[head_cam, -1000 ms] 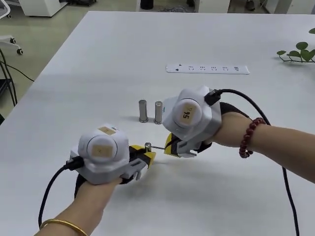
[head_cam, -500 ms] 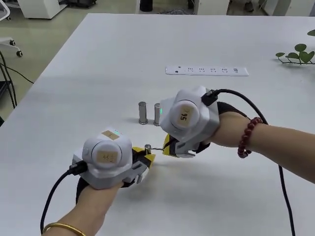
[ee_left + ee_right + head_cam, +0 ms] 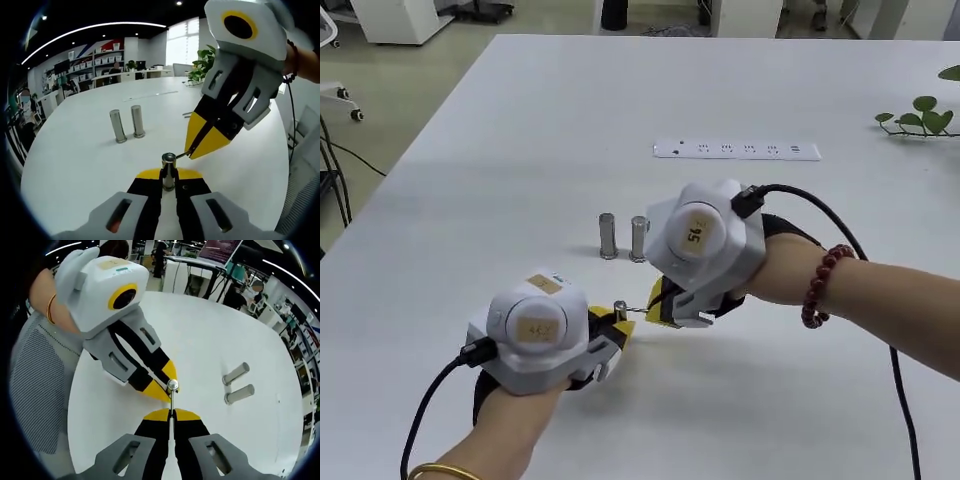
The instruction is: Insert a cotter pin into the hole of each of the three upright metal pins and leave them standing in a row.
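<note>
On the white table (image 3: 520, 120), left gripper (image 3: 169, 179) clamps an upright metal pin (image 3: 168, 169) — right gripper (image 3: 171, 416) pinches a cotter pin (image 3: 171, 401), tip at that pin's top; two other metal pins (image 3: 608, 236) stand side by side beyond.

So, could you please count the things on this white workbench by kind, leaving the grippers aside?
silver cylindrical metal pin: 3
thin wire cotter pin: 1
white power strip: 1
green leafy plant: 1
total: 6
</note>
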`<action>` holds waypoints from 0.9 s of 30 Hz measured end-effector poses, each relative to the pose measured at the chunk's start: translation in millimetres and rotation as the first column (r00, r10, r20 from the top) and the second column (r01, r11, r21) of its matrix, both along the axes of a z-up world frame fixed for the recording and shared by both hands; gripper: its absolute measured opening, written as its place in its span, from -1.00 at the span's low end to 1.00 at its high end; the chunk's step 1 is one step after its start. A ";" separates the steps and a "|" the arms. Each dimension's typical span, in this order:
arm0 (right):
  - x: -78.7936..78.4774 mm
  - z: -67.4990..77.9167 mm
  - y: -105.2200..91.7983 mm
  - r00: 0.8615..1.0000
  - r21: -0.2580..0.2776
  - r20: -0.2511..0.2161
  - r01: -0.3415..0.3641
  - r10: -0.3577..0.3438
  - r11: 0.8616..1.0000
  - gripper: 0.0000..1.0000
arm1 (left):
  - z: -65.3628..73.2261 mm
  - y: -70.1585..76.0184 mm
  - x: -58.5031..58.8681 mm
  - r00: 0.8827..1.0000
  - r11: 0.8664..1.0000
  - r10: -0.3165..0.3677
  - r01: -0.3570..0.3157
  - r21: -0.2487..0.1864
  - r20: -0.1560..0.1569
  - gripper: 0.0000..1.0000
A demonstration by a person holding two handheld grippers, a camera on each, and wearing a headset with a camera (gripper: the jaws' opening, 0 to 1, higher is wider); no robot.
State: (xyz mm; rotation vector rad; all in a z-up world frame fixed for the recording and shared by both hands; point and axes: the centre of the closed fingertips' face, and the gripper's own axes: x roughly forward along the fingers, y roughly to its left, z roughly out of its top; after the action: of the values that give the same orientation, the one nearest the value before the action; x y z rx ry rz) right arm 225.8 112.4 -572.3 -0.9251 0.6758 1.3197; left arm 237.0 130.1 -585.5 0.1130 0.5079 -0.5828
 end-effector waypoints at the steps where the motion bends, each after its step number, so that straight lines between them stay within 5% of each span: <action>1: 0.4 0.7 -0.1 1.000 -0.009 0.014 -0.013 0.013 1.000 -1.00 | -0.2 -0.1 0.2 1.000 1.000 0.001 -0.001 -0.001 0.000 -0.88; 17: -1.5 2.2 6.7 1.000 0.011 0.022 -0.010 0.010 1.000 -1.00 | -0.7 -2.3 -0.1 0.999 0.999 0.020 -0.021 0.031 0.029 -0.88; 27: -1.1 1.6 12.3 0.999 0.033 0.036 -0.030 0.029 0.999 -1.00 | -3.6 -2.9 -0.9 0.999 0.999 0.036 -0.037 0.024 0.018 -0.88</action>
State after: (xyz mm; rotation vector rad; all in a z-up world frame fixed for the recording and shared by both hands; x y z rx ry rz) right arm 224.7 124.7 -570.7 -0.9324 0.6124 1.3341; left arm 236.1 127.2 -589.0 0.1318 0.4989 -0.5395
